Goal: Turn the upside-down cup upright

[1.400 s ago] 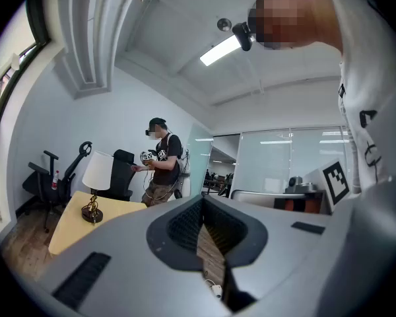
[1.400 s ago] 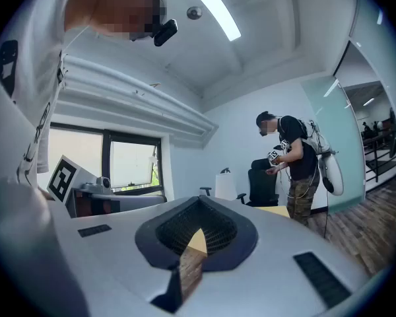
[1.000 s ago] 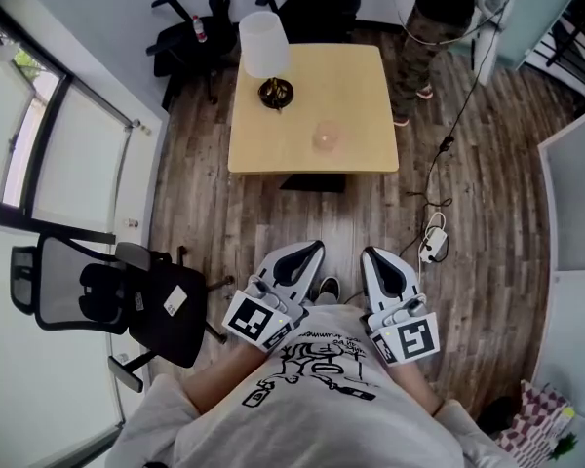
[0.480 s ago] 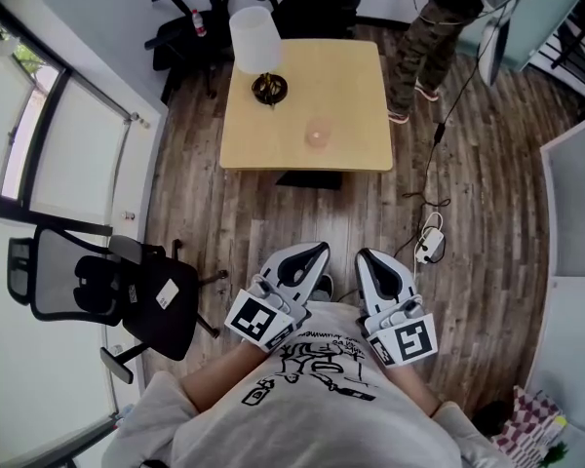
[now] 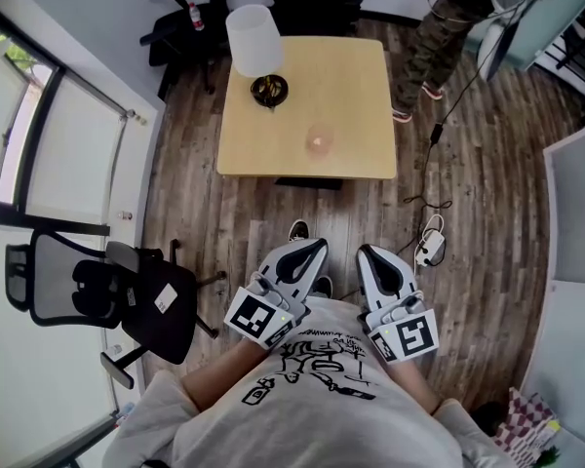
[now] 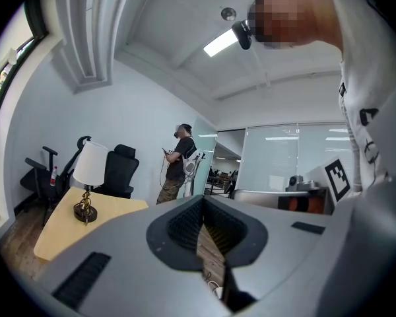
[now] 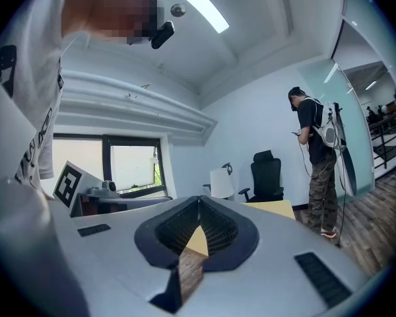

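A clear cup point(image 5: 320, 140) stands on the light wooden table point(image 5: 361, 86), near its front edge; from here I cannot tell which way up it is. My left gripper point(image 5: 315, 249) and right gripper point(image 5: 366, 253) are held side by side close to my chest, well short of the table. Both are shut with nothing between the jaws. In the left gripper view the table point(image 6: 59, 226) shows at the lower left; the cup is hidden there. The right gripper view shows only a sliver of the table point(image 7: 270, 207) past the jaws.
A table lamp point(image 5: 254, 42) with a white shade stands at the table's back left. Black office chairs stand behind the table point(image 5: 180, 18) and at my left point(image 5: 107, 295). A person point(image 5: 448, 22) stands at the table's right. A cable and power block point(image 5: 429, 247) lie on the wooden floor.
The table and cup have shifted slightly in the head view as I step forward; a foot now shows on the floor ahead of the left gripper. Both grippers stay shut.
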`<action>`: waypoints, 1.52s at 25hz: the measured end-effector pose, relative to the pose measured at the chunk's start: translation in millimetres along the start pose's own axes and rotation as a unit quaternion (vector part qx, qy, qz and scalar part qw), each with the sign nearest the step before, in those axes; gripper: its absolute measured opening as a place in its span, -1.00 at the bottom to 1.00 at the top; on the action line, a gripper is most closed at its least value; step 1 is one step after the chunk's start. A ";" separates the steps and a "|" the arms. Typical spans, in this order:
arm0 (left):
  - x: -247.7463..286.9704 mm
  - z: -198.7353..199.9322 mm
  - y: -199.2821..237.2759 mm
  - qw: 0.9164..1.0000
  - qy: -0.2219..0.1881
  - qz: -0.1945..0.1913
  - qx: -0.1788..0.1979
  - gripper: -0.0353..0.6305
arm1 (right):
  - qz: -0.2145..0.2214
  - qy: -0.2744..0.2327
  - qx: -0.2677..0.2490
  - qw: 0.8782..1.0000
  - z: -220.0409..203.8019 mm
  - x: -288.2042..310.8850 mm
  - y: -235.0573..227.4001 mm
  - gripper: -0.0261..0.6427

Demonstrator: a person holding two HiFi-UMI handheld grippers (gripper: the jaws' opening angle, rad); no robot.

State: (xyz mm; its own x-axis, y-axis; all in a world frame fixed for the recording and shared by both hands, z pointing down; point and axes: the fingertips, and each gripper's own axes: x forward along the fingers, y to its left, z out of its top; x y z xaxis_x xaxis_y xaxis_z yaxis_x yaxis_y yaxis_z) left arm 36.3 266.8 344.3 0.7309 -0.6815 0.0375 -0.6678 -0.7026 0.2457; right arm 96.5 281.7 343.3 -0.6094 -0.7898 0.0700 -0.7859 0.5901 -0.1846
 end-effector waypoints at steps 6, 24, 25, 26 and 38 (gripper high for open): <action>22.0 13.7 53.2 1.000 -0.008 0.007 -0.005 -0.87 | 0.005 0.007 -0.008 1.000 6.2 54.6 -16.9 -0.85; 64.1 59.8 196.2 0.999 0.000 -0.034 -0.017 -0.87 | -0.019 0.020 -0.038 0.999 36.0 209.9 -43.3 -0.85; 66.0 58.7 200.0 0.999 0.002 -0.035 -0.017 -0.87 | -0.020 0.021 -0.038 0.999 34.5 212.8 -44.0 -0.85; 68.3 57.6 203.2 0.999 0.004 -0.035 -0.017 -0.87 | -0.021 0.023 -0.037 0.999 32.6 215.0 -45.3 -0.85; 107.4 36.6 213.1 0.999 0.029 -0.030 -0.018 -0.87 | -0.009 0.055 -0.067 0.996 19.1 228.0 -81.4 -0.85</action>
State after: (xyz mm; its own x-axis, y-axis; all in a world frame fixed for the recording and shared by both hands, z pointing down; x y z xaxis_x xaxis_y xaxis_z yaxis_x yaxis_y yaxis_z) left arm -32.7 36.3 365.2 0.7769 -0.6248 0.0778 -0.6180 -0.7332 0.2836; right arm 23.5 50.4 355.6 -0.5974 -0.7814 0.1806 -0.7990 0.5991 -0.0508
